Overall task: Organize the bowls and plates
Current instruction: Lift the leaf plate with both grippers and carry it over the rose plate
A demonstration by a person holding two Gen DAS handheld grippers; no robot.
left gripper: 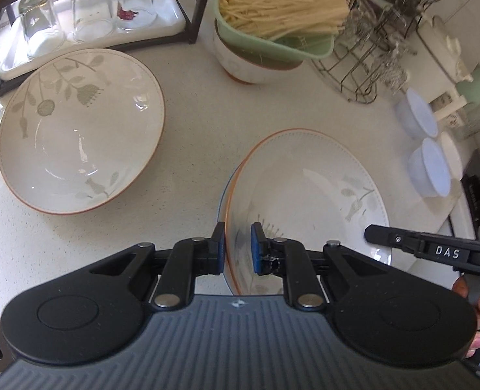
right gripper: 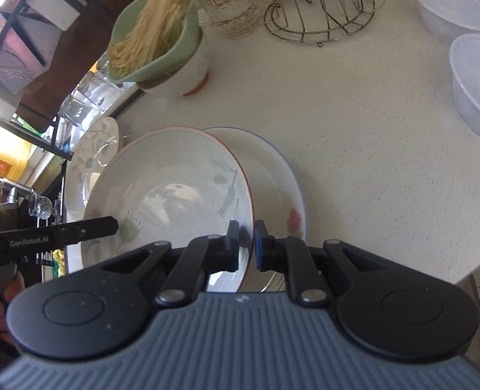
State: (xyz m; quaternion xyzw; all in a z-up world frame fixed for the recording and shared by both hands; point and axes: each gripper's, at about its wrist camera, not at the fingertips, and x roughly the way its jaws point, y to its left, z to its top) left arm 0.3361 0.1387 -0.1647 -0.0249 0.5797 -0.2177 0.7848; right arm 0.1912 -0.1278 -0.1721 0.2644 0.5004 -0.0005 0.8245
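Your left gripper (left gripper: 236, 247) and right gripper (right gripper: 247, 247) both pinch one orange-rimmed plate (left gripper: 304, 195) (three plates total, two plastic bowls (right gripper: 477, 81)).

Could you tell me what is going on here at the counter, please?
A person is tidying dishes with handheld tongs. The left tongs and the right tongs are both clamped on opposite rims of a white leaf-patterned plate with an orange rim. It sits over a white blue-rimmed plate on the speckled white counter. Another matching leaf-patterned plate lies to the left, by itself.
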